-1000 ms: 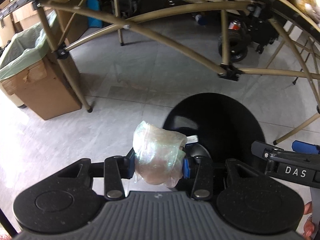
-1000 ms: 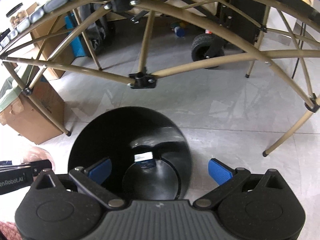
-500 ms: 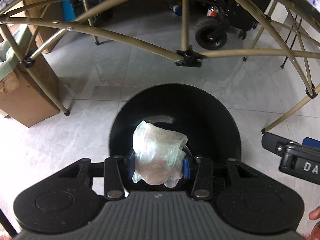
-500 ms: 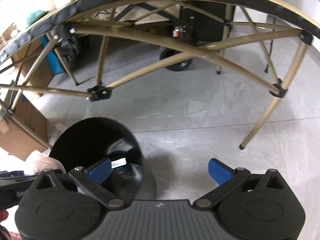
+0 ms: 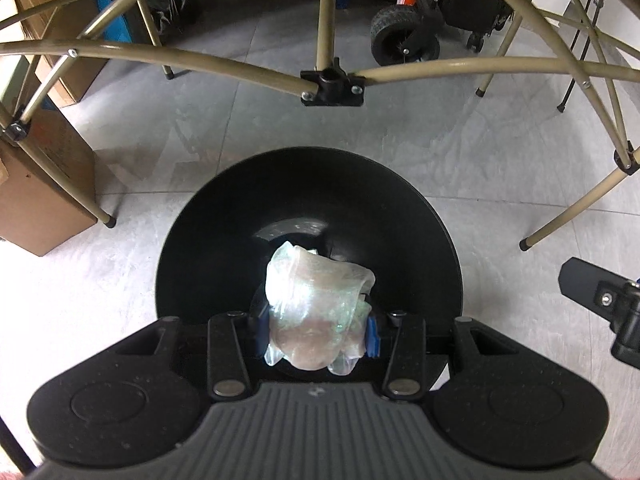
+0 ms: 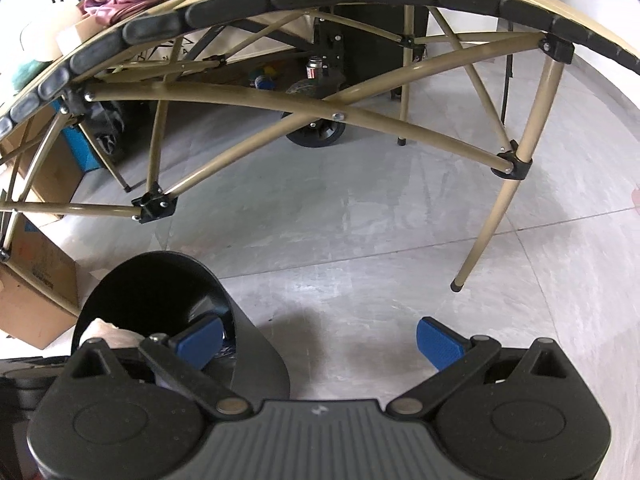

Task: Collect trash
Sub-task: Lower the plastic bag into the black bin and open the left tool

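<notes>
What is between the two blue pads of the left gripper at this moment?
A crumpled clear plastic bag sits between the pads of the left gripper, pinched from both sides, right above the open black bin. The left wrist view shows it.

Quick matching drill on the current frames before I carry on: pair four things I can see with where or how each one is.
Things:
1. crumpled plastic bag
2. black bin
3. right gripper
4. cardboard box

States:
A. open, nothing between its fingers
B. on the floor beside a table leg
C. clamped in the left gripper
D. standing on the floor, directly under the bag

Pairs: 1-C, 2-D, 3-A, 4-B
</notes>
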A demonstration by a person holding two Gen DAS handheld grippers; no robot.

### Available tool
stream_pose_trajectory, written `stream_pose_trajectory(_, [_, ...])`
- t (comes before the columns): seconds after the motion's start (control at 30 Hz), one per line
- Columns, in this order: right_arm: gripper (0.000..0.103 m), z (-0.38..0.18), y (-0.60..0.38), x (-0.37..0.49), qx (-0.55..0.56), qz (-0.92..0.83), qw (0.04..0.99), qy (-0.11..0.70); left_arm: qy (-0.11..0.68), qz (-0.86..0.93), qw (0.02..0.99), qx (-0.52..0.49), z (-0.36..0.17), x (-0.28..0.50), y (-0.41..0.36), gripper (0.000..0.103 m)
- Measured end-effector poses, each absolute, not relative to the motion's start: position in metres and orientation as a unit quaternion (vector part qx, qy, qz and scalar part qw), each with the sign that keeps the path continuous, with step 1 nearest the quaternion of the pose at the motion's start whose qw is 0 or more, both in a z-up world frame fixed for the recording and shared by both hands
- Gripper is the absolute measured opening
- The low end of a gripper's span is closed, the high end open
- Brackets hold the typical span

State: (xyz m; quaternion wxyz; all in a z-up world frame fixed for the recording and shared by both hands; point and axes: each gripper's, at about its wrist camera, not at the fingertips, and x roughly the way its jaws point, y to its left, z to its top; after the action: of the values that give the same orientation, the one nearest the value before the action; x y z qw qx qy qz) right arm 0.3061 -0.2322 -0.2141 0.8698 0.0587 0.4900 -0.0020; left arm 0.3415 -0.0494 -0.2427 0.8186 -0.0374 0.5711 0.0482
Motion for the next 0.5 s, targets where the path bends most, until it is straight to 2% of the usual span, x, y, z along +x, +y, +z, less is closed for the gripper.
stream_pose_trajectory(0.23, [0.103, -0.2197, -0.237, 0.3086, 0.06, -0.014, 0.865, 0.497, 0.582, 0.044, 0.811, -0.038, -0.249, 0.343, -0.0529, 0.043])
stream_pose_trajectory(0.37, [0.103, -0.2201, -0.2358, 0.309, 0.059, -0.012, 0.865, 0.498, 0.58, 0.042, 0.812, -0.038, -0.2495, 0.3424, -0.0546, 0.047])
stream_pose_trajectory(0.4, [0.103, -0.2203, -0.235, 0.309, 0.058, -0.011, 0.865, 0.498, 0.58, 0.041, 0.813, -0.036, -0.2493, 0.342, -0.0557, 0.05])
stream_pose_trajectory(0.47, [0.103, -0.2205, -0.2348, 0.3094, 0.058, -0.011, 0.865, 0.498, 0.582, 0.038, 0.811, -0.035, -0.2496, 0.342, -0.0559, 0.064])
stream_pose_trajectory(0.5, [0.103, -0.2205, -0.2347, 0.3094, 0.058, -0.012, 0.865, 0.498, 0.584, 0.039, 0.81, -0.037, -0.2494, 0.3418, -0.0558, 0.082])
